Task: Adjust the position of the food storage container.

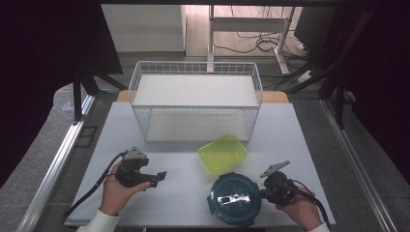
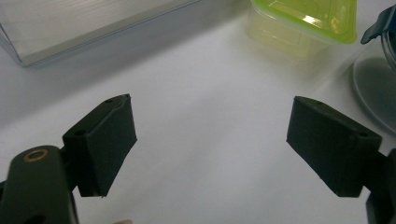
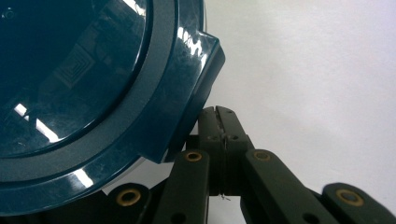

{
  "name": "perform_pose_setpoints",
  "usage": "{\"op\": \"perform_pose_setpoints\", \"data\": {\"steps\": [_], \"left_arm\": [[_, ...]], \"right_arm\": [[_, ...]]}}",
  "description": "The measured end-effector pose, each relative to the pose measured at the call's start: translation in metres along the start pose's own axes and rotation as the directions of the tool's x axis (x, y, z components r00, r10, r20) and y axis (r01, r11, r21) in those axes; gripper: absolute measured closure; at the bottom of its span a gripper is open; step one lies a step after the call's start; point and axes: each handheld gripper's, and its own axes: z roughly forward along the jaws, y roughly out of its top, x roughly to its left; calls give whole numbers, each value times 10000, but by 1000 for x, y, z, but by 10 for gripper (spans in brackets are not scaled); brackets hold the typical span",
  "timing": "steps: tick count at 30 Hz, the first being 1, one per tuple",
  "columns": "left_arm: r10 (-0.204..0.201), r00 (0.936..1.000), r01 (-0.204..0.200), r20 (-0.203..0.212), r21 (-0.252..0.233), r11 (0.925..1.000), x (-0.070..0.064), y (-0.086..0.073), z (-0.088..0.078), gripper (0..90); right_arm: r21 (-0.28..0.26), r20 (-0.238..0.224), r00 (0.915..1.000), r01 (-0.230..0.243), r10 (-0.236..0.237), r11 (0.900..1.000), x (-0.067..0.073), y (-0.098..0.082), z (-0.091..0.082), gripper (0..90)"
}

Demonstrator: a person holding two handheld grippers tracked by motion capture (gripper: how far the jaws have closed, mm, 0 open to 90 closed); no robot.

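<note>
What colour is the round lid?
Dark teal blue round lid, seen best in the right gripper view.

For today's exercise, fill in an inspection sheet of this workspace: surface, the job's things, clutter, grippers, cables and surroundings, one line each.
Surface: white table, bare between the things.
Job's things: round dark teal container, lid on, at the front; yellow-green box behind it; white wire basket at the back.
Clutter: nothing seen.
Grippers: left gripper open over bare table; right gripper shut, jaws pressed together beside the teal lid's clip tab, whether touching it I cannot tell.
Cables: black cable trailing from the left gripper.
Surroundings: floor cables and desk legs beyond the table.
</note>
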Motion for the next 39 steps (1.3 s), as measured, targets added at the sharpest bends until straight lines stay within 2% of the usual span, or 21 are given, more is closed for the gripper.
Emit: {"op": "perform_pose_setpoints", "data": {"steps": [8,14,16,19,21,22,23,24,25,26,28,29,30,32,33,34,37,39], "left_arm": [[-67,10000,67,69,-57,10000,-1,0,-1,149],[-157,9998,158,103,-58,9999,-2,0,-1,148],[-207,9997,208,103,-154,9997,-3,0,-3,147],[-352,9993,357,155,-335,9988,-5,-1,-7,147],[-509,9983,521,284,-434,9977,-7,-1,-9,147],[-509,9983,521,284,-434,9977,-7,-1,-9,147],[-615,9975,632,354,-488,9968,-8,-1,-9,147],[-678,9968,700,423,-518,9962,-9,-1,-10,146],[-757,9959,782,499,-508,9956,-11,-2,-10,144],[-793,9954,820,533,-501,9954,-12,-3,-10,142],[-918,9940,945,594,-437,9946,-16,-5,-9,136],[-918,9940,945,594,-437,9946,-16,-5,-9,134],[-1005,9921,1039,750,-423,9937,-19,-7,-8,132],[-1052,9904,1093,897,-420,9931,-22,-8,-7,130],[-1067,9899,1115,936,-476,9926,-23,-8,-7,140],[-1051,9906,1112,872,-675,9915,-27,-10,-7,150],[-1050,9904,1118,897,-745,9909,-32,-11,-8,151],[-1084,9881,1170,1087,-753,9903,-36,-12,-8,150]], "right_arm": [[-85,92,10000,-17,18,10000,10,0,0,892],[-254,-119,9999,-115,112,9996,9,-2,0,891],[-528,-378,9990,-277,257,9982,4,-4,0,888],[-832,-22,9991,-419,418,9957,-2,-7,-2,866],[-1285,40,9980,-620,630,9898,-7,-9,-5,828],[-1285,40,9980,-620,630,9898,-7,-9,-5,828],[-1584,61,9967,-791,811,9842,-10,-11,-7,798],[-1908,43,9954,-931,956,9772,-13,-12,-10,731],[-2440,20,9916,-1253,1297,9616,-17,-14,-14,564],[-2690,-75,9881,-1497,1533,9515,-18,-14,-15,522],[-3289,-641,9773,-2117,2019,9203,-24,-17,-18,419],[-3289,-641,9773,-2117,2019,9203,-24,-17,-18,419],[-3370,-1061,9692,-2453,2222,9090,-28,-19,-17,348],[-3390,-1145,9680,-2493,2232,9072,-29,-19,-17,330],[-3482,-1408,9643,-2602,2242,9006,-30,-20,-17,288],[-3509,-1591,9626,-2626,2191,8988,-30,-21,-17,279],[-3577,-2111,9582,-2594,1930,8971,-30,-22,-18,257],[-3625,-2284,9570,-2543,1791,8966,-30,-23,-19,239]]}}
